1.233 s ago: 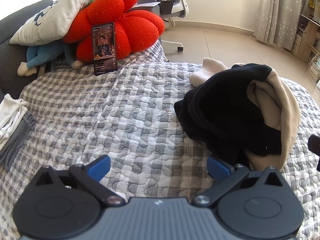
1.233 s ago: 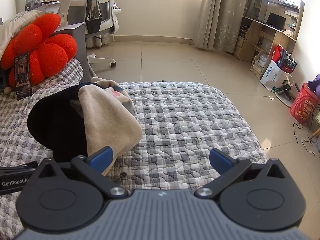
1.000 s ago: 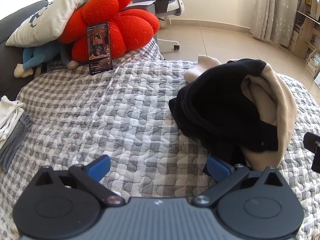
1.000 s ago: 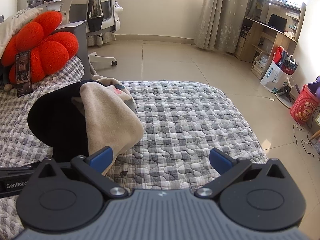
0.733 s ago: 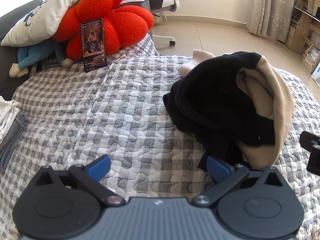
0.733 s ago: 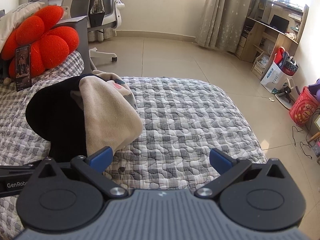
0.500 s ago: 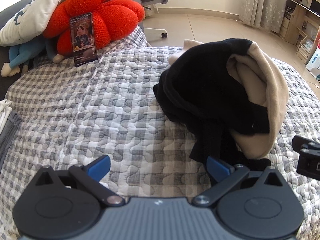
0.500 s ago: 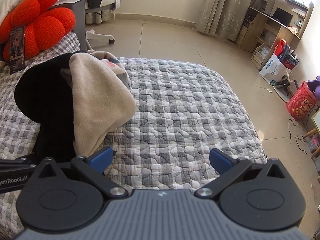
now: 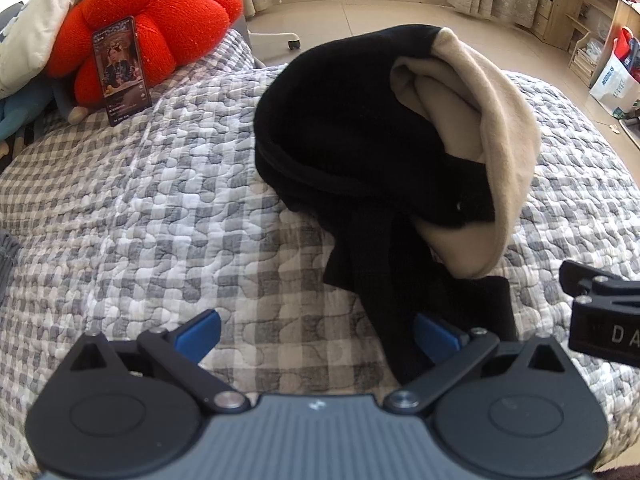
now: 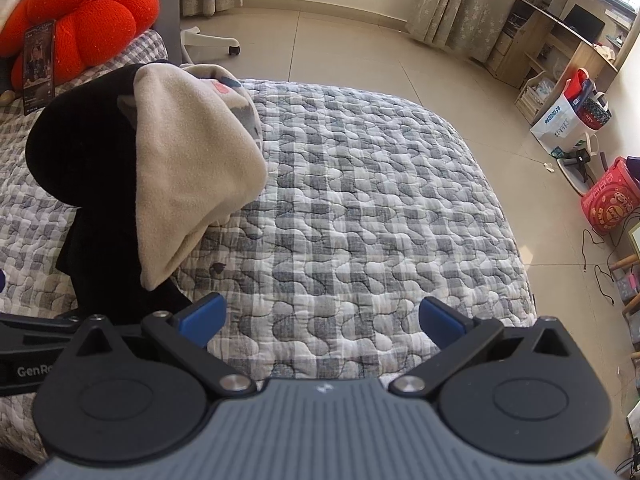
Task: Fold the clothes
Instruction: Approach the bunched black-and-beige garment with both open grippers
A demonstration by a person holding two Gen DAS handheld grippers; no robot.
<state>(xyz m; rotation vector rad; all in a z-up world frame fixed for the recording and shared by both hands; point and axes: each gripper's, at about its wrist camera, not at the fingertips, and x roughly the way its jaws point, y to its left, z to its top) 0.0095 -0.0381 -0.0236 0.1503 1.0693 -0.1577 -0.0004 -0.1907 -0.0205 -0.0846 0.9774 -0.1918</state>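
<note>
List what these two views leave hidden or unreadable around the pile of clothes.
- Black garment: the left view shows no sleeves or collar; its type is unclear, and the beige garment covers its right side.
- Beige garment: bunched, with inner layers folded out of sight in both views.
- Print on its far side: only a sliver shows in the right view.
- Phone: its screen text is too small.

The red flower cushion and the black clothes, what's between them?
Only bare checked quilt lies between the red flower cushion and the black garment, seen from the left wrist.
</note>
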